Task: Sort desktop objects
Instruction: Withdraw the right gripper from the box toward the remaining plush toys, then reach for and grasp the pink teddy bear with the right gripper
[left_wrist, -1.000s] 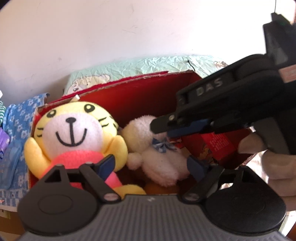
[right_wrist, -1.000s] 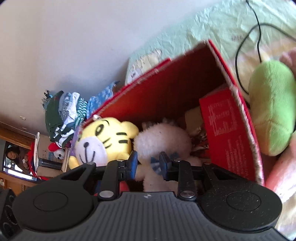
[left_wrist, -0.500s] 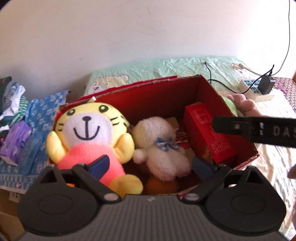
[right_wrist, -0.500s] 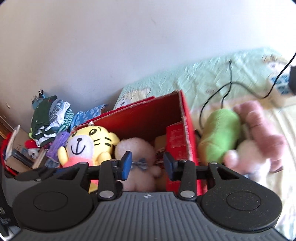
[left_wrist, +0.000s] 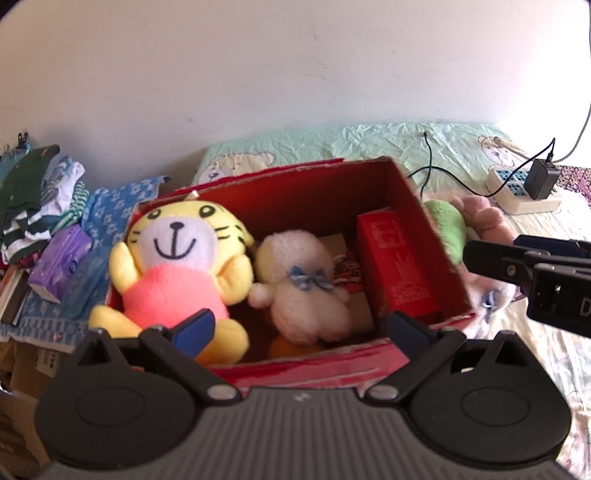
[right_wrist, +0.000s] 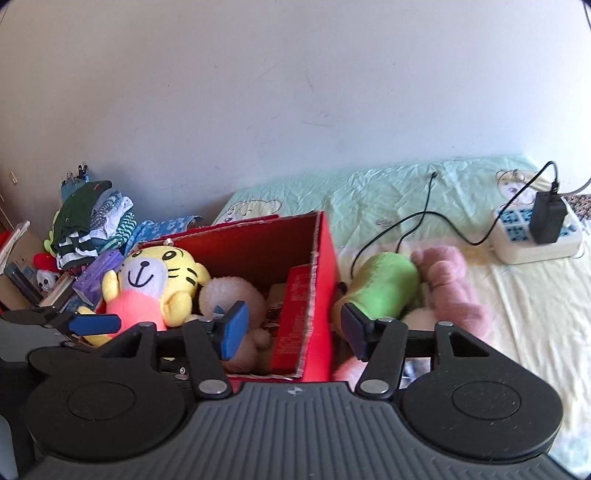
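Left claw (left_wrist: 301, 332): jaws opening, near full spread, nothing between the pads, above the near edge of the red box (left_wrist: 332, 369). Right claw (right_wrist: 291, 332): jaws opening, partly spread, empty. The yellow tiger plush (left_wrist: 177, 266) and white plush (left_wrist: 303, 288) lie inside the box on the bed (right_wrist: 535, 314).

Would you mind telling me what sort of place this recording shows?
Most likely a bedroom: a bed sheet printed with bears, a pile of folded clothes by the wall, and a red box of soft toys.

Lone "D" on right hand-held gripper (left_wrist: 517, 258)
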